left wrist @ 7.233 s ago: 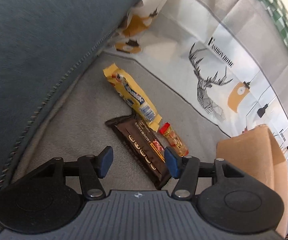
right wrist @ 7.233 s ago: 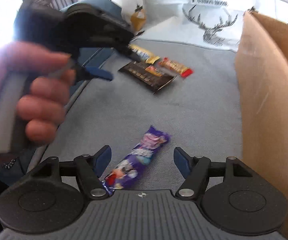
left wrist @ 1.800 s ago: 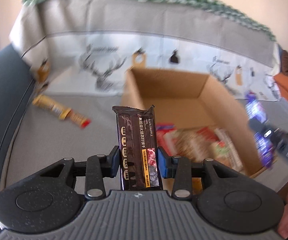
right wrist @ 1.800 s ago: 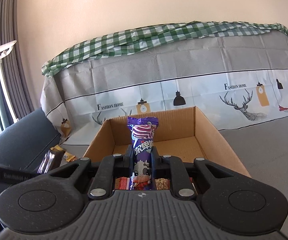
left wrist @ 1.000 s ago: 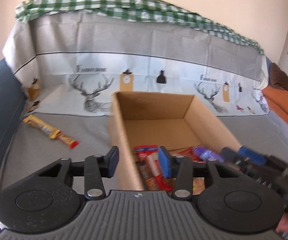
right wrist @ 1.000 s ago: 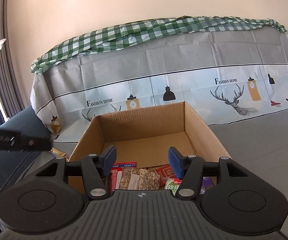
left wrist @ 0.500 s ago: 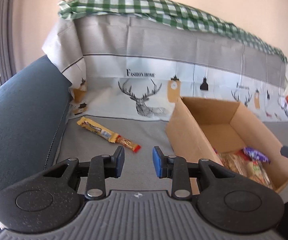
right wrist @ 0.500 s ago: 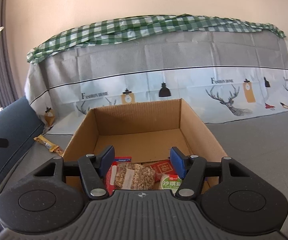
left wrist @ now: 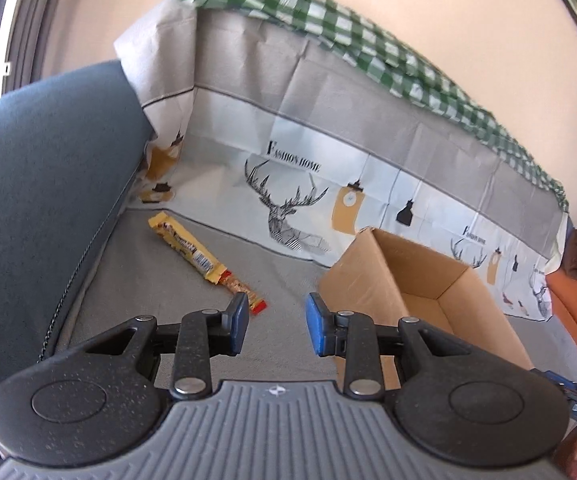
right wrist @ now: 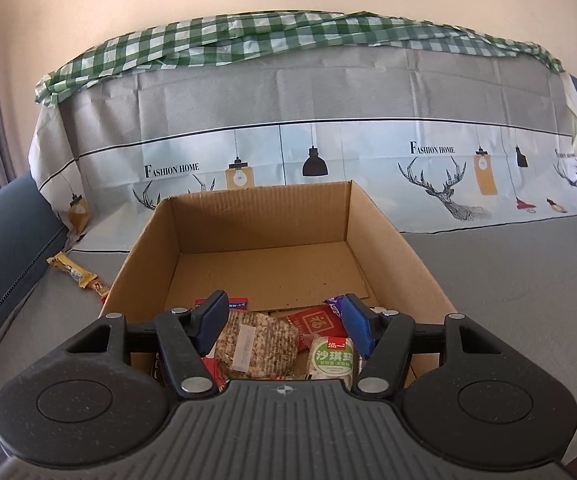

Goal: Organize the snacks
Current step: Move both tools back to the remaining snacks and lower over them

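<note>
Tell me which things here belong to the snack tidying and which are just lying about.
Belong: yellow snack bar, small red snack, cardboard box, snacks in the box.
Lying about: deer-print cover, green checked cloth, blue cushion.

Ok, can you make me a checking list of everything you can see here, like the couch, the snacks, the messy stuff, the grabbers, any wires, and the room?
Surface: grey sofa seat, bare around the snacks.
Job's things: yellow snack bar and small red snack lie end to end outside the cardboard box; packets fill the box's near end.
Clutter: nothing seen.
Grippers: left gripper open, empty, facing the loose snacks; right gripper open, empty, over the box.
Cables: nothing seen.
Surroundings: deer-print cover, green checked cloth, blue cushion.
</note>
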A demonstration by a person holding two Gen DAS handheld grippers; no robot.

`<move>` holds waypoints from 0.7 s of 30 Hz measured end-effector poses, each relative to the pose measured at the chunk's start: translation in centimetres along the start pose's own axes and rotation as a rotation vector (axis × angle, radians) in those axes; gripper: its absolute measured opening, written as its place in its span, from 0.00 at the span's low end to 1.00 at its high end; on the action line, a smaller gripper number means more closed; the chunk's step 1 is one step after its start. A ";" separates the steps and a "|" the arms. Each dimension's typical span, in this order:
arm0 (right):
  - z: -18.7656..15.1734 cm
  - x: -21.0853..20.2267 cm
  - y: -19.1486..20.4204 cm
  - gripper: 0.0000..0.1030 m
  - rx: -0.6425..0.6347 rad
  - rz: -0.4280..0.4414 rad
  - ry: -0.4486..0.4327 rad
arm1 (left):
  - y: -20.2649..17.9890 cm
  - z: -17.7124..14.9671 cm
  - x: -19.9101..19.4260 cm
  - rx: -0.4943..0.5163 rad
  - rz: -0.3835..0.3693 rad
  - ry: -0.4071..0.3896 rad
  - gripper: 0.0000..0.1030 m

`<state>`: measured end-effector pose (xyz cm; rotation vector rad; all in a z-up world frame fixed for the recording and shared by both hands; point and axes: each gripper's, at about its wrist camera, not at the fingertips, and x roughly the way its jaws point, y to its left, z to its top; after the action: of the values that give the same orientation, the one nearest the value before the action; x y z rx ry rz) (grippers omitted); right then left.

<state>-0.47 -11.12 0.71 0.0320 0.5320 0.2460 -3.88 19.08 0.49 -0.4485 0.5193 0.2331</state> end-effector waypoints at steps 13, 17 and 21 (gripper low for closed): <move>1.8 -1.9 -0.8 0.62 0.083 -0.006 -0.009 | 0.0 0.2 5.7 -0.002 0.017 0.082 0.33; 2.4 -2.0 -0.9 0.62 0.095 0.006 -0.002 | -0.1 0.7 7.3 -0.035 0.016 0.072 0.33; 2.9 -1.9 -0.6 0.61 0.092 0.021 0.009 | 0.5 1.6 8.6 -0.091 0.028 0.060 0.33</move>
<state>-0.50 -12.04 4.08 0.1262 0.5516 0.2419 3.94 21.14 -2.98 -0.5383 0.5759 0.2713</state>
